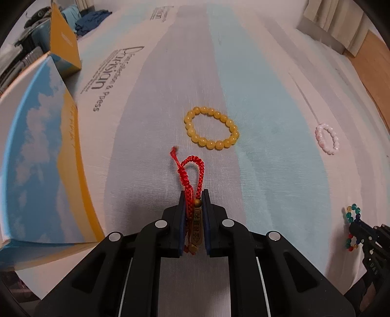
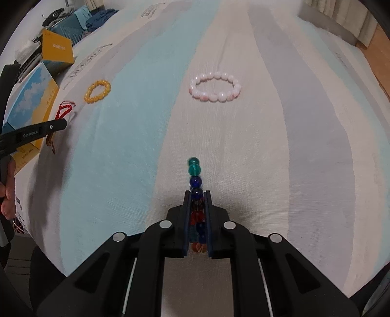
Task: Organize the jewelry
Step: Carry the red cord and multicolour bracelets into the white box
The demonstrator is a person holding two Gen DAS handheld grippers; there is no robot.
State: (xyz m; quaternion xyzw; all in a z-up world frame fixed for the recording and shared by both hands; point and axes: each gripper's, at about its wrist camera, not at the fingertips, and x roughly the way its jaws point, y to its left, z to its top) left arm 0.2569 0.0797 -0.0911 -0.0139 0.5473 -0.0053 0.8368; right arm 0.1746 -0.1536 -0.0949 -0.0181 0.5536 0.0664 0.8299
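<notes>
My left gripper (image 1: 194,195) is shut on a red braided cord bracelet (image 1: 192,170) with a bronze tag, its loop sticking out ahead over the striped cloth. A yellow bead bracelet (image 1: 211,130) lies just beyond it; it also shows in the right wrist view (image 2: 97,91). My right gripper (image 2: 197,193) is shut on a multicolour glass bead bracelet (image 2: 195,169), held edge-on with teal and blue beads sticking out. A pink bead bracelet (image 2: 215,89) lies flat ahead of it, also seen in the left wrist view (image 1: 327,139).
An open box with a sky-and-yellow print (image 1: 36,156) stands at the left edge of the striped cloth (image 1: 268,170), its yellow lid flap (image 1: 63,39) raised. Clothes and bags (image 2: 80,17) lie far left. Wooden floor (image 1: 373,51) shows at far right.
</notes>
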